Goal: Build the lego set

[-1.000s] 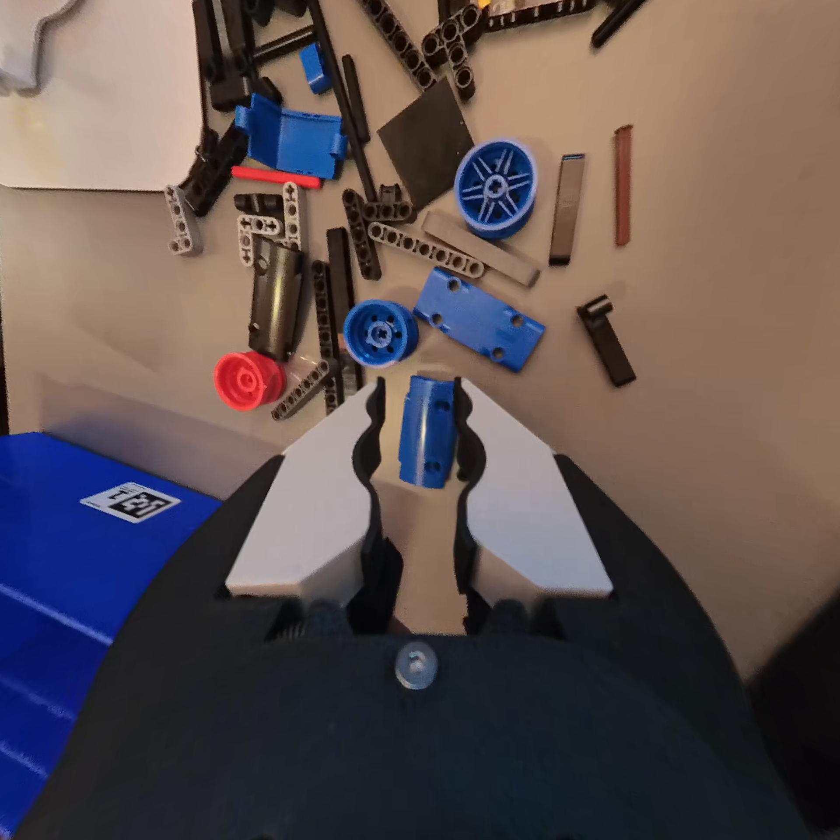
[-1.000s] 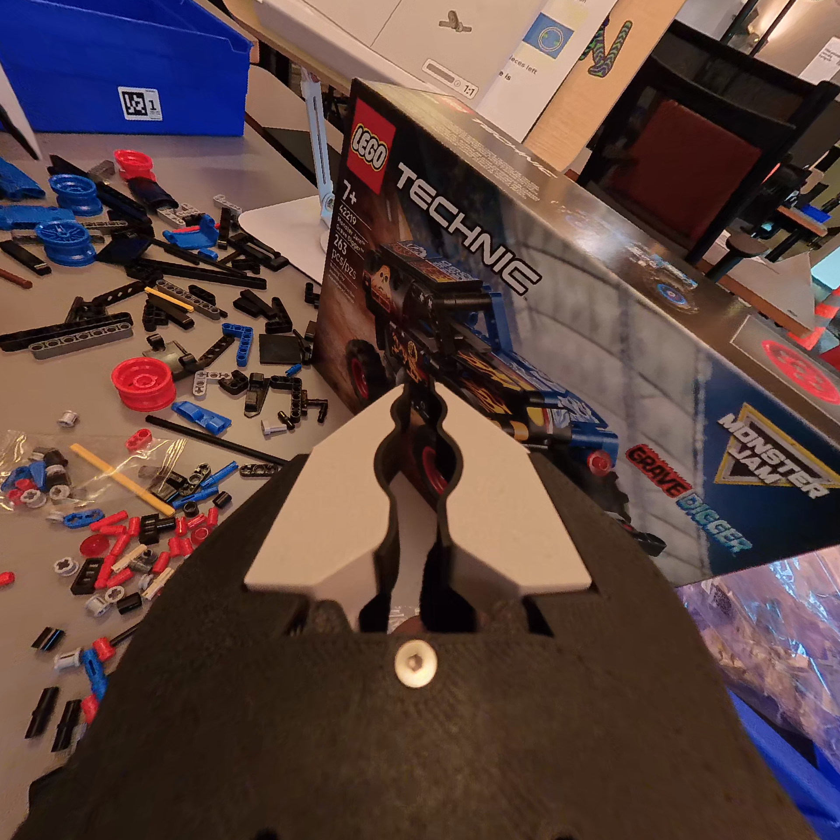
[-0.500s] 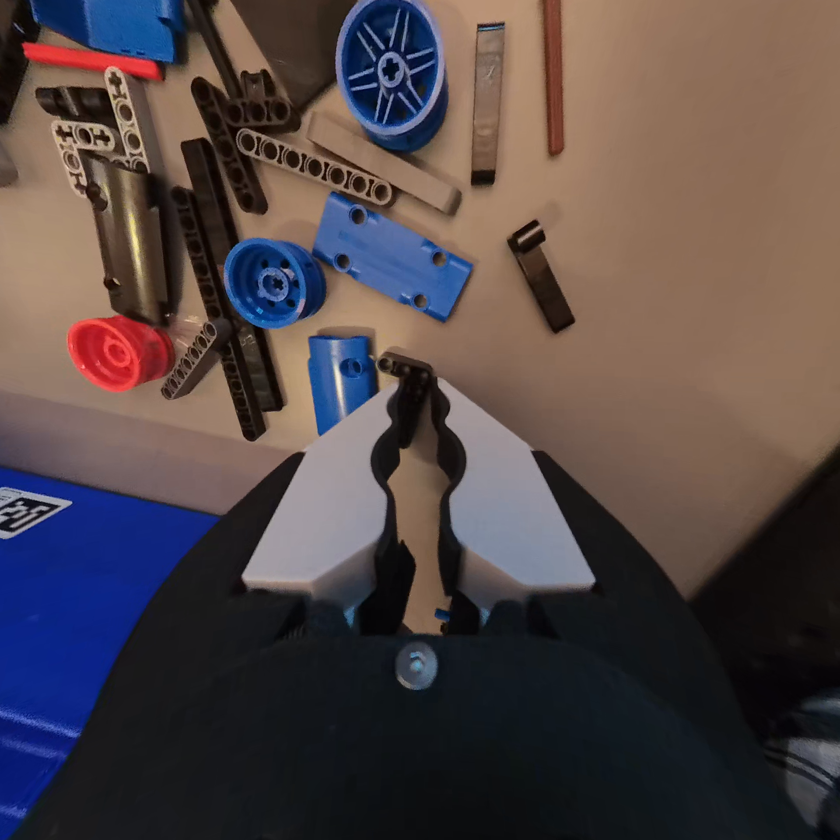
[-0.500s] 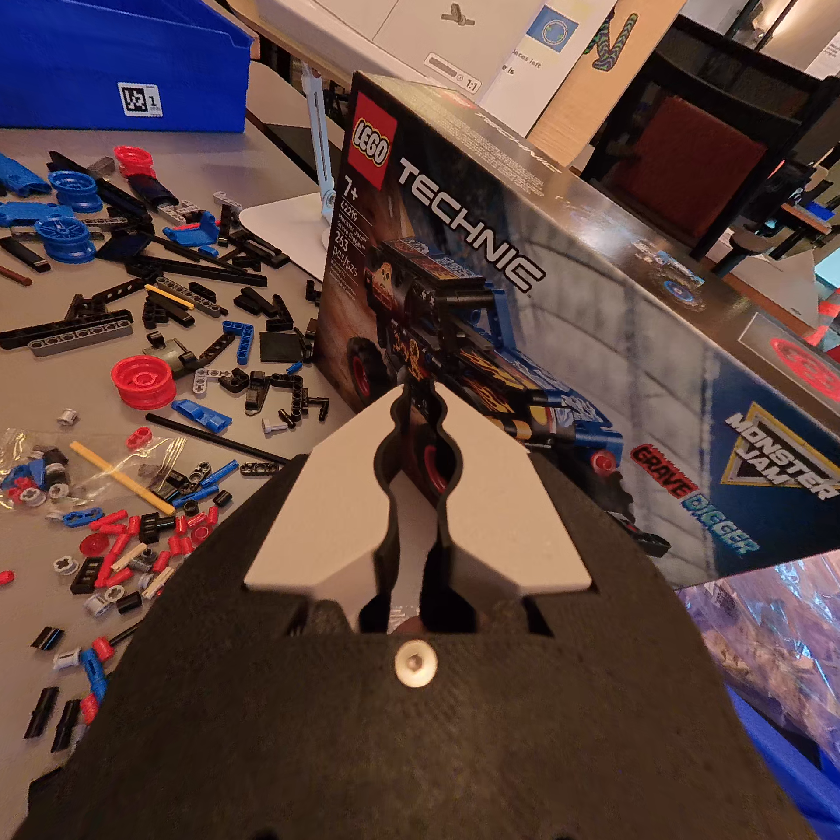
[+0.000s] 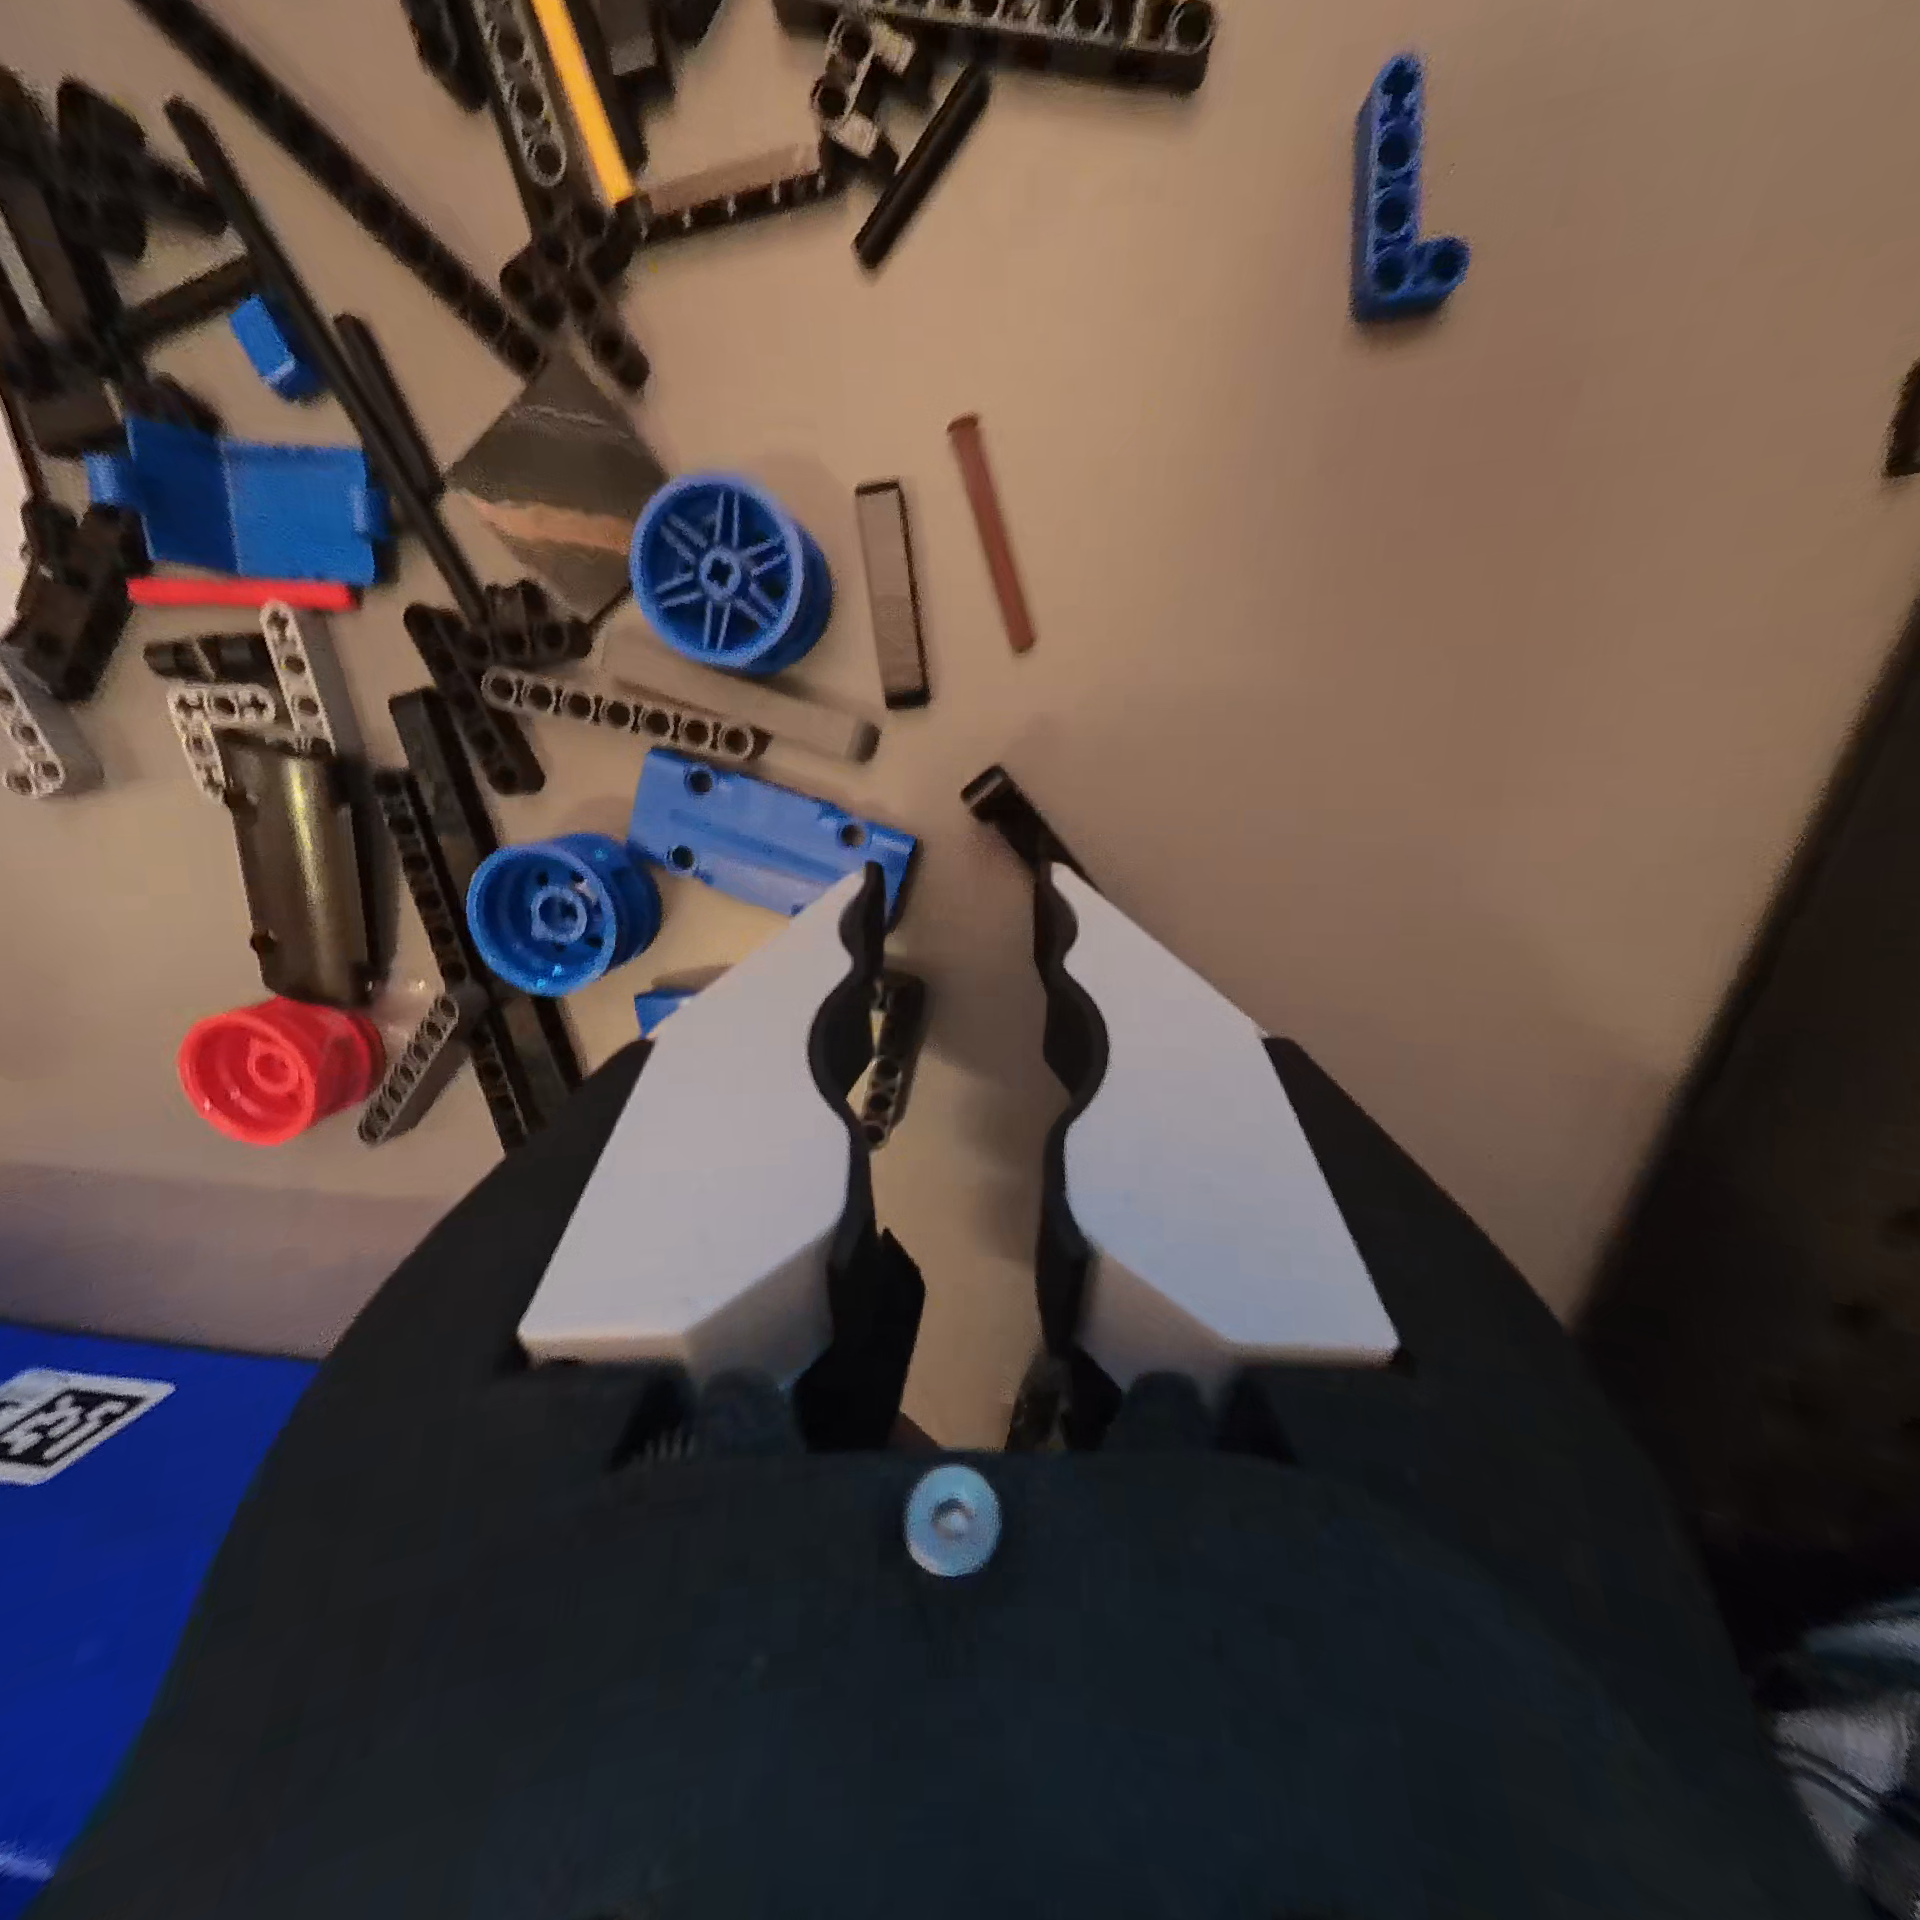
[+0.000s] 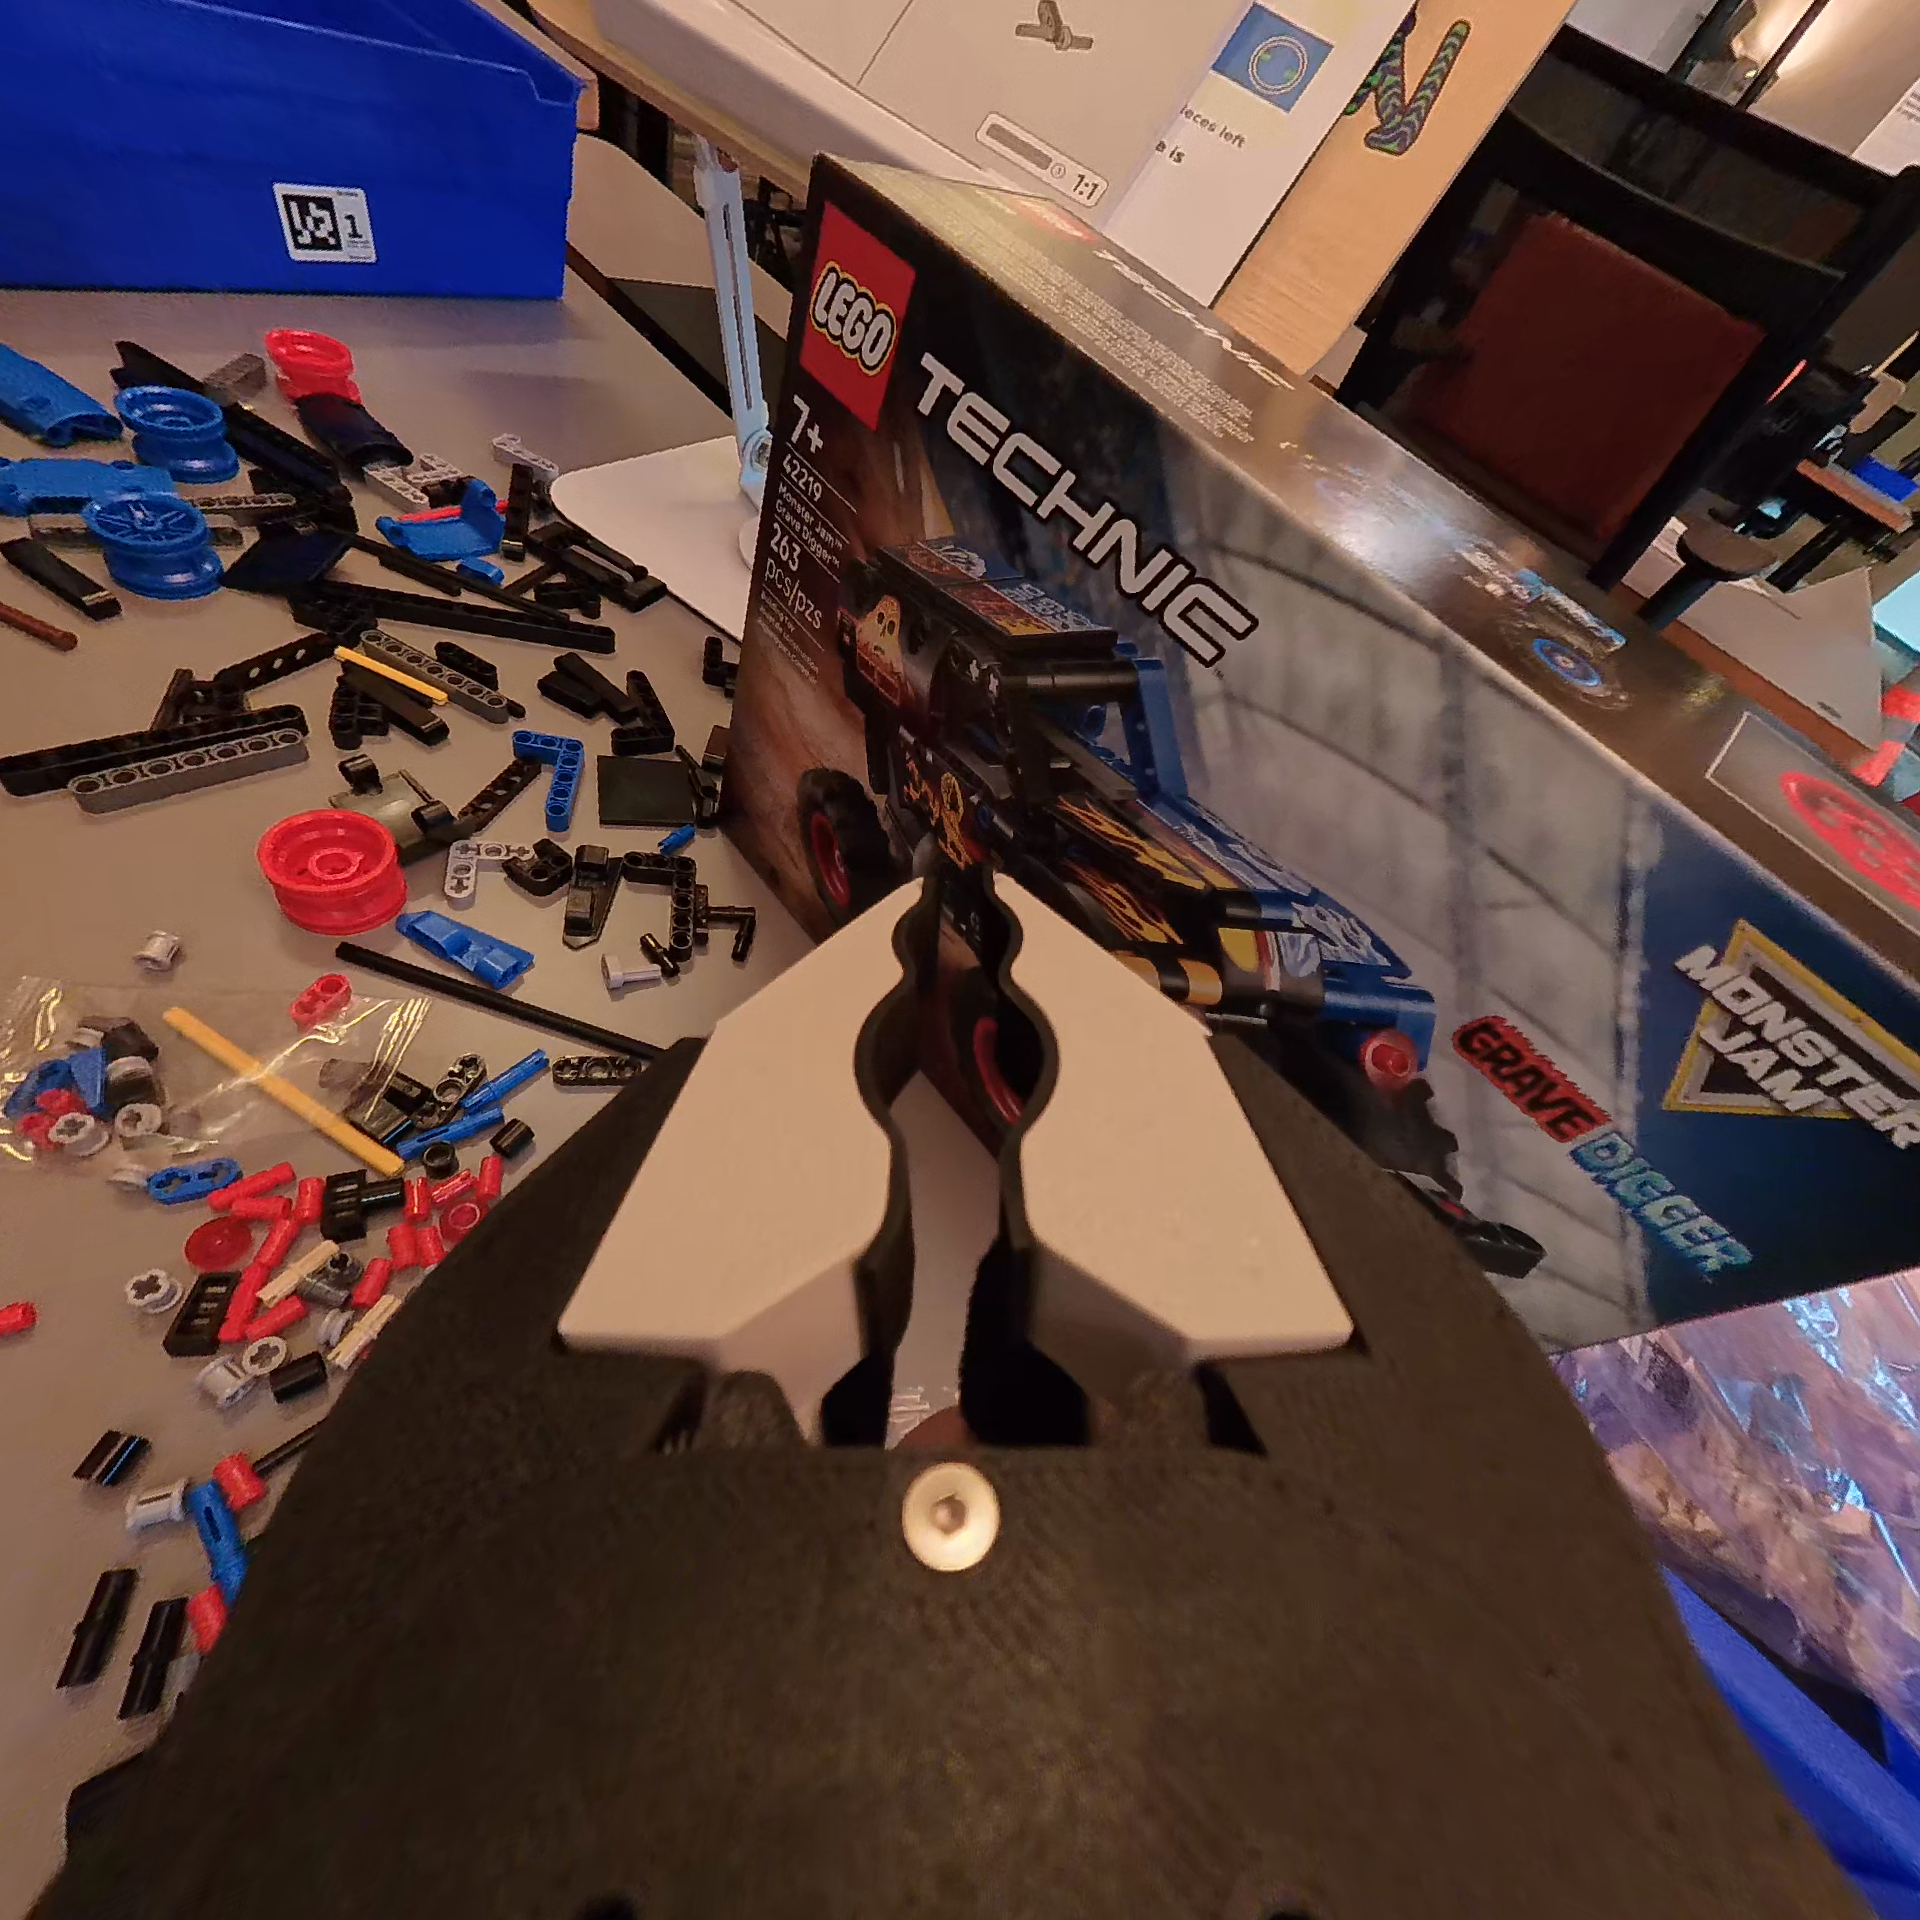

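Left gripper (image 5: 951, 914) wide, empty; short black beam (image 5: 888, 1055) lies just near-left under its left finger, long axis running near-far; right gripper (image 6: 961, 894) narrow, idle

Loose lego pieces (image 5: 717, 566) scattered flat on table, unassembled, beside upright box (image 6: 1299, 727)

Dim warm-lit room: grey table (image 6: 644, 343), dark red-cushioned chair (image 6: 1621, 353) behind.

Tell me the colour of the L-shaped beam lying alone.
Blue L-shaped beam; clearest in the left wrist view.
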A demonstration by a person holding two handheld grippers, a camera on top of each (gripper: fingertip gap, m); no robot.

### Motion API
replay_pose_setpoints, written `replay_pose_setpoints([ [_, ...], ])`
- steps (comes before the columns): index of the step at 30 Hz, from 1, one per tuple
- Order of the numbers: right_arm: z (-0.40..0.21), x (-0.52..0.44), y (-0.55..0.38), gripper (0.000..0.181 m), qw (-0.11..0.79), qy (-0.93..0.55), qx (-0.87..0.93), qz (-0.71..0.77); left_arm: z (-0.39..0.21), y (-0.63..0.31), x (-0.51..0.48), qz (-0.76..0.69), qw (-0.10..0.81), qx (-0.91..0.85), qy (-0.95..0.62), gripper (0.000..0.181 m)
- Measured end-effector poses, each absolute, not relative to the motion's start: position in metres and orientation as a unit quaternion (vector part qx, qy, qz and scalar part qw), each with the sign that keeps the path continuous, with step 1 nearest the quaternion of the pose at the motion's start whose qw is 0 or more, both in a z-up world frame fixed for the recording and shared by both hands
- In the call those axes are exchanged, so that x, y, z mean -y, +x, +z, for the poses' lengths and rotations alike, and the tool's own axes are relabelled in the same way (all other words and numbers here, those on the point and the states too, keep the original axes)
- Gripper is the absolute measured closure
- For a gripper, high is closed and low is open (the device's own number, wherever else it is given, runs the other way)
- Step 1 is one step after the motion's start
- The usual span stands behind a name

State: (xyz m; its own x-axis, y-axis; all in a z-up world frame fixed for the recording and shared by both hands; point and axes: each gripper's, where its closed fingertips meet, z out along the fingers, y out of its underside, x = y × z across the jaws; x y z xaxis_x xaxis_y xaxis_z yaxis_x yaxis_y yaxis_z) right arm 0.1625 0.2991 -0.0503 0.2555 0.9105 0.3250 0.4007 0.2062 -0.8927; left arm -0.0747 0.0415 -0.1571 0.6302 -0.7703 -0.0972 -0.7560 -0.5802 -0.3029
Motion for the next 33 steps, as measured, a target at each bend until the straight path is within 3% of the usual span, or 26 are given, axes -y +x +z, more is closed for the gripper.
replay_pose_setpoints([
  [10, -0.049, -0.299, 0.162, 0.175, 0.537, -0.582, 0.561, 0.24, -0.163, -0.074, -0.044, -0.021, 0.16, -0.432, -0.887, 0.178],
  [15, -0.05, -0.299, 0.162, 0.175, 0.536, -0.583, 0.562, 0.24, -0.16, -0.077, -0.043, -0.025, 0.166, -0.425, -0.89, 0.168],
  [27, -0.054, -0.299, 0.161, 0.175, 0.532, -0.585, 0.564, 0.238, -0.157, -0.114, -0.047, 0.037, 0.169, -0.385, -0.907, 0.163],
  [33, -0.055, -0.3, 0.16, 0.175, 0.531, -0.586, 0.564, 0.239, -0.163, -0.097, -0.065, 0.035, 0.189, -0.398, -0.897, 0.139],
])
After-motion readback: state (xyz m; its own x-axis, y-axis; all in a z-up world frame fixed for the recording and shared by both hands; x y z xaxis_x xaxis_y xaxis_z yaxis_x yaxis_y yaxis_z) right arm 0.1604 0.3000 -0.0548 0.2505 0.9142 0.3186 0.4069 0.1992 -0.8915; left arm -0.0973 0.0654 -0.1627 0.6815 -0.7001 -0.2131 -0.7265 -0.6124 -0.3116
